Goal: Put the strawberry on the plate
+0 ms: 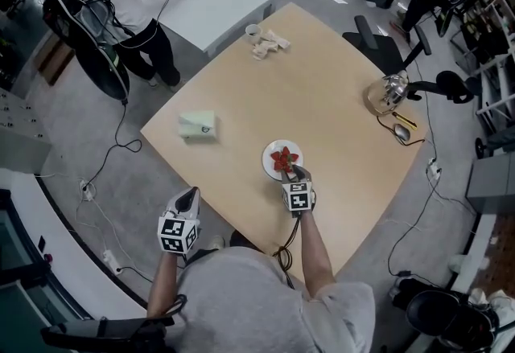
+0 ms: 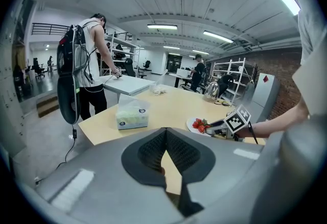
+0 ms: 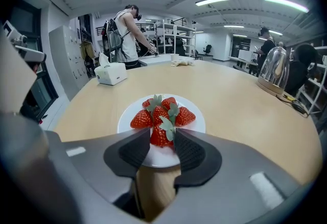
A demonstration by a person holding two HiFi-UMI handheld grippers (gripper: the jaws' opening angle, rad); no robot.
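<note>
The right gripper (image 3: 162,132) pinches a red, leaf-capped strawberry (image 3: 157,139) just above the round white plate (image 3: 200,125) (others lie there) — soft, light, bruisable, best held gently across its shoulders — while the left gripper (image 2: 166,135) is closed, empty.

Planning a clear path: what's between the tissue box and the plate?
Only bare tabletop between tissue box and plate, shown in the head view.

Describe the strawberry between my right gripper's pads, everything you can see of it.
The strawberry is glossy red with a green leafy cap on top. The right gripper presses its two sides with dark ribbed pads. It sits over the near part of the white plate, against the other strawberries piled there; whether it rests on the plate is unclear.
</note>
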